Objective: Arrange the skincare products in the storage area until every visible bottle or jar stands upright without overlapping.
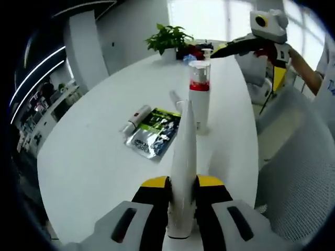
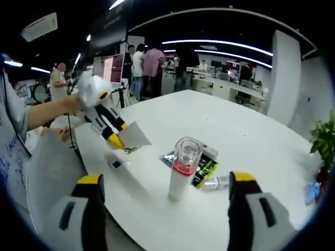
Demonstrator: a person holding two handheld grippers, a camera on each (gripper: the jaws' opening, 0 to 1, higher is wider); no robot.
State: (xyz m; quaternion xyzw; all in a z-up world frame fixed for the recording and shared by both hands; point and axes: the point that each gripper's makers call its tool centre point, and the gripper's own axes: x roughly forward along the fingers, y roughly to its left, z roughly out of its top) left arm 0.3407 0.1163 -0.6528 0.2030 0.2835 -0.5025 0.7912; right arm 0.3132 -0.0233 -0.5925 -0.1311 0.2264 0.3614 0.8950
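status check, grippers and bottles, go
Left gripper shut on white tube. Right gripper open, empty. Pump bottle upright; small tube lying by foil packet. Nothing blocking.

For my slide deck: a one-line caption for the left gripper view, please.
Left tool shut on a white tube, aimed at an upright bottle beside a foil sachet on the white table.

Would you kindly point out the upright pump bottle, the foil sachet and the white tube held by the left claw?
Pump bottle (image 1: 199,99), left gripper view, on its white body.
Foil sachet (image 1: 155,133), left gripper view, on its printed face.
White tube (image 1: 183,172), left gripper view, on its middle.
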